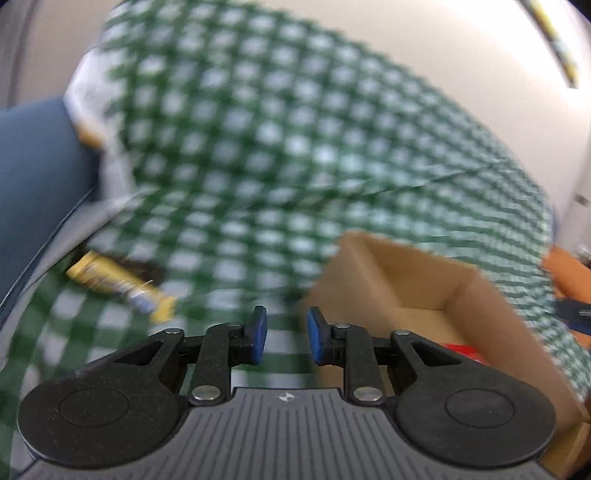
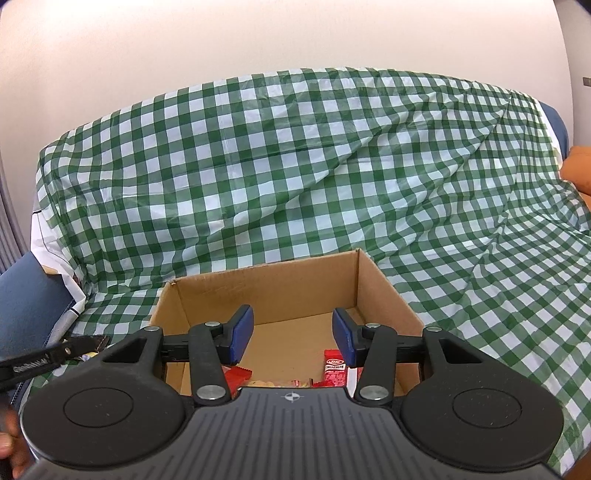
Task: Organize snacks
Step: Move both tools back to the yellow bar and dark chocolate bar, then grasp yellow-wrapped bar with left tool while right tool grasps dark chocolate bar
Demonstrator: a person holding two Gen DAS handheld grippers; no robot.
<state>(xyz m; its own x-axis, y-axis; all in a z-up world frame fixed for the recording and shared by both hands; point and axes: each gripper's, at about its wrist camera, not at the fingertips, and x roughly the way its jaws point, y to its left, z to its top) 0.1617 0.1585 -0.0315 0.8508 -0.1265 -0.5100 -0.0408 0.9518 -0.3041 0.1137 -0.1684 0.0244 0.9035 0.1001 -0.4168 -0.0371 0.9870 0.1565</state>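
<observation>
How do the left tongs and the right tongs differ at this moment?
The left tongs have a narrower gap; the right tongs gape wider. The left tongs point beside the cardboard box, over the checked cloth; the right tongs point into it. Both are empty, with blue pads.

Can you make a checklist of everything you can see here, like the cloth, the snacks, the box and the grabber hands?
Surface: green checked cloth, wrinkled, draped over a seat.
Job's things: open cardboard box holding red snack packs; yellow snack pack lying on the cloth outside the box, left of it.
Clutter: nothing seen.
Grippers: left gripper open, empty, its view blurred; right gripper open, empty, above the box.
Cables: nothing seen.
Surroundings: pale wall; blue cushion; orange cushion.
</observation>
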